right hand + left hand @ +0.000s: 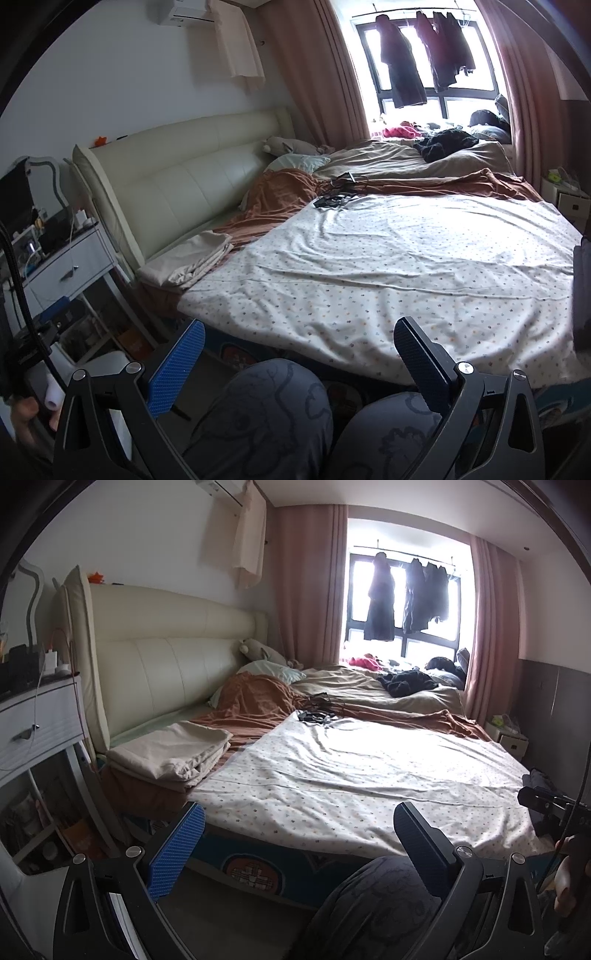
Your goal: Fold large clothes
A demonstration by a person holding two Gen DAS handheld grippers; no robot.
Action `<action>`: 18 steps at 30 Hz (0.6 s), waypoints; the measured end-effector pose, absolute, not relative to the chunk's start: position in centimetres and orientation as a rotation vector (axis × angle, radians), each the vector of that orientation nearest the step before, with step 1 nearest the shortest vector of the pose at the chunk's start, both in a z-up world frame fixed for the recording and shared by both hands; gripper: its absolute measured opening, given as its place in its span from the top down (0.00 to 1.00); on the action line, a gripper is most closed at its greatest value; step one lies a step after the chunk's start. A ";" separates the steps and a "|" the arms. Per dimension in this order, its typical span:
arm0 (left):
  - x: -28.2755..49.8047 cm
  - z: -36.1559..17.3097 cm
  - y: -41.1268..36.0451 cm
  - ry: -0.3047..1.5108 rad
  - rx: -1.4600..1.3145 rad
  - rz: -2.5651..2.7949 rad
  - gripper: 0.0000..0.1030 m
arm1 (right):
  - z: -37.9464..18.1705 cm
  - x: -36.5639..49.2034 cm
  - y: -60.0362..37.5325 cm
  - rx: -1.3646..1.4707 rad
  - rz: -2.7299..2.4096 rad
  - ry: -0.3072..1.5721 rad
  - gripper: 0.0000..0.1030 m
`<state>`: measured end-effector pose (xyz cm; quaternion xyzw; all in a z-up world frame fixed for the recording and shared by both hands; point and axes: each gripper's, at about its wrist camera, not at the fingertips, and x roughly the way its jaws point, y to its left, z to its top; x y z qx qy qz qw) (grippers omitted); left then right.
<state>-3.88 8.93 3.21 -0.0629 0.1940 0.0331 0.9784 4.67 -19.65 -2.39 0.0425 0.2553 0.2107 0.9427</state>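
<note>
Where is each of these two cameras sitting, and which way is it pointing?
Left wrist: sits on the left gripper, open, looking across the dotted sheet towards the window; a knee shows below.
Right wrist: sits on the right gripper, open, facing the same way; both knees show.
Shared: sheet, folded beige pile, headboard, window.

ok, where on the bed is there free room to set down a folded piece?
Free: the spread dotted sheet, from the foot edge up to the black cables, and right of the folded beige stack. Crowded: the far side by the window, with a black garment and pink clothes.
</note>
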 end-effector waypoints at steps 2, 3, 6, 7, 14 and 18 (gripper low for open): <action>-4.0 3.2 8.9 0.389 -0.122 0.070 0.01 | -2.4 4.7 -19.6 0.087 0.428 0.522 0.00; -4.1 3.2 8.9 0.388 -0.121 0.069 0.01 | -2.4 4.6 -19.6 0.087 0.429 0.521 0.00; -4.3 3.3 9.0 0.384 -0.122 0.071 0.01 | -2.4 4.7 -19.6 0.086 0.428 0.521 0.00; -4.4 3.3 9.0 0.383 -0.124 0.071 0.01 | -2.4 4.7 -19.6 0.086 0.429 0.521 0.00; -4.6 3.4 9.2 0.379 -0.124 0.071 0.01 | -2.4 4.6 -19.6 0.086 0.428 0.521 0.00; -4.7 3.4 9.2 0.379 -0.123 0.069 0.01 | -2.4 4.7 -19.7 0.087 0.428 0.521 0.00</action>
